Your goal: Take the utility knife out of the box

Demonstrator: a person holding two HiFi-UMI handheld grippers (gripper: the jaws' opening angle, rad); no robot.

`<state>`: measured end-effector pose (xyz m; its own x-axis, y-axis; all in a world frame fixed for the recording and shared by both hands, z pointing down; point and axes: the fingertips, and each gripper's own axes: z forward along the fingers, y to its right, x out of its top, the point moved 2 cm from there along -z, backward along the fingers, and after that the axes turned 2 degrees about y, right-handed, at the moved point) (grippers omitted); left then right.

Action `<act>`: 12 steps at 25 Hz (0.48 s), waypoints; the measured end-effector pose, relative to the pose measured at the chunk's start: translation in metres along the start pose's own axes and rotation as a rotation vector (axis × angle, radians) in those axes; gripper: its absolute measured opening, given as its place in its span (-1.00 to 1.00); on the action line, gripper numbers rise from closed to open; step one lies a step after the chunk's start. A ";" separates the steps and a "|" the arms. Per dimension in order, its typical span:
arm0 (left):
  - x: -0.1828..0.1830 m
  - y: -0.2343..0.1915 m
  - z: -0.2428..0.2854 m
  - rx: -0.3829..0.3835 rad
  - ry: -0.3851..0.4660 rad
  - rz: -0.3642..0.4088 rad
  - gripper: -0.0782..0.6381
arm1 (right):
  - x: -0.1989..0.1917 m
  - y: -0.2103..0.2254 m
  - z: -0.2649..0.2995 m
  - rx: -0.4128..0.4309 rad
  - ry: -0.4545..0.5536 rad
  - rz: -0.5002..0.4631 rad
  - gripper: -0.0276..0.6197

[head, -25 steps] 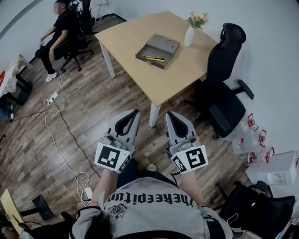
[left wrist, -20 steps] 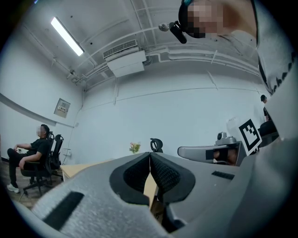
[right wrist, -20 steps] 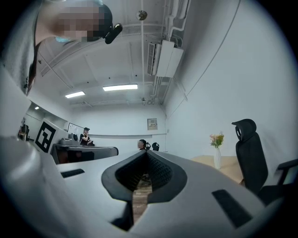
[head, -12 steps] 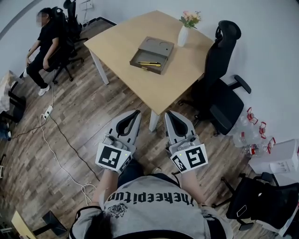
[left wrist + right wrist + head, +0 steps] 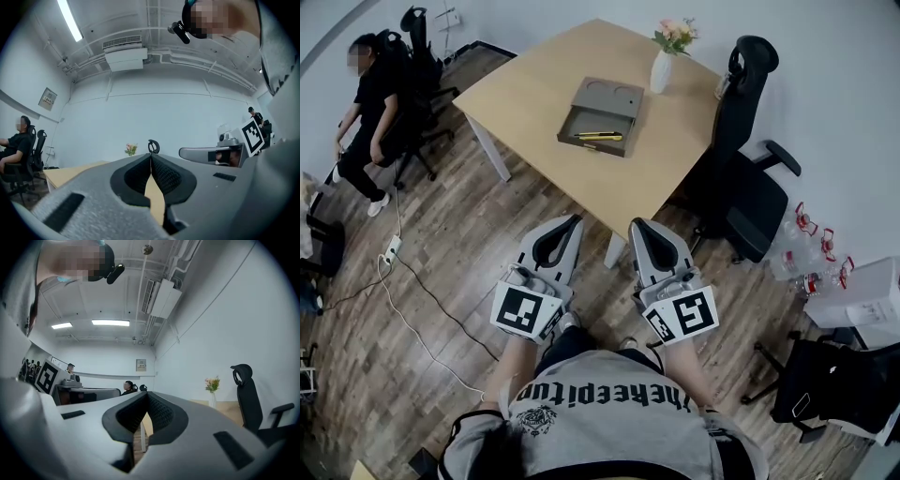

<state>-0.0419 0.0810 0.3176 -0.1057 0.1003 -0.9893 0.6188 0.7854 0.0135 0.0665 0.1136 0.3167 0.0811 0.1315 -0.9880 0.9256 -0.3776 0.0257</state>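
Knife [image 5: 600, 136]: slim, yellow and black, lying flat and crosswise in the lower half of the open grey box [image 5: 592, 114], upper centre of the head view. It is judged light, stiff and smooth-sided. The plastic body is probably slippery, and it rests low on the box floor, so little of it stands proud for a jaw to catch. The best hold is judged to be across the narrow width at mid-body, clear of the blade end; which end carries the blade is too small to tell. The box looks light as well and may slide or lift with the knife unless it is steadied.

Table [image 5: 525, 84]: pale wood, bearing the box near its middle. A white vase [image 5: 662, 69] with flowers stands to the upper right of the box, apart from it.

Chair [image 5: 741, 187]: black, at the table's right edge. A seated person [image 5: 370, 89] is at the far upper left.

Left gripper [image 5: 574, 222] and right gripper [image 5: 635, 225]: side by side at lower centre over the floor [image 5: 441, 234], pointing toward the table and well apart from the box. Each gripper view shows its jaws clenched tip to tip with nothing between them. The task is judged to be at the approach stage, with the knife untouched in the box
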 end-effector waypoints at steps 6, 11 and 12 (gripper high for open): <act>-0.004 -0.030 0.005 -0.032 -0.005 0.001 -0.73 | -0.008 -0.001 0.026 -0.048 -0.001 0.004 -0.90; -0.006 -0.057 0.003 -0.045 -0.007 0.000 -0.73 | -0.014 -0.006 0.046 -0.084 0.000 -0.003 -0.90; -0.006 -0.062 0.003 -0.047 -0.005 0.001 -0.73 | -0.015 -0.007 0.049 -0.091 0.001 -0.006 -0.90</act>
<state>-0.0768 0.0297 0.3226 -0.1015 0.0979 -0.9900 0.5815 0.8133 0.0208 0.0407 0.0696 0.3237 0.0755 0.1345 -0.9880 0.9559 -0.2918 0.0334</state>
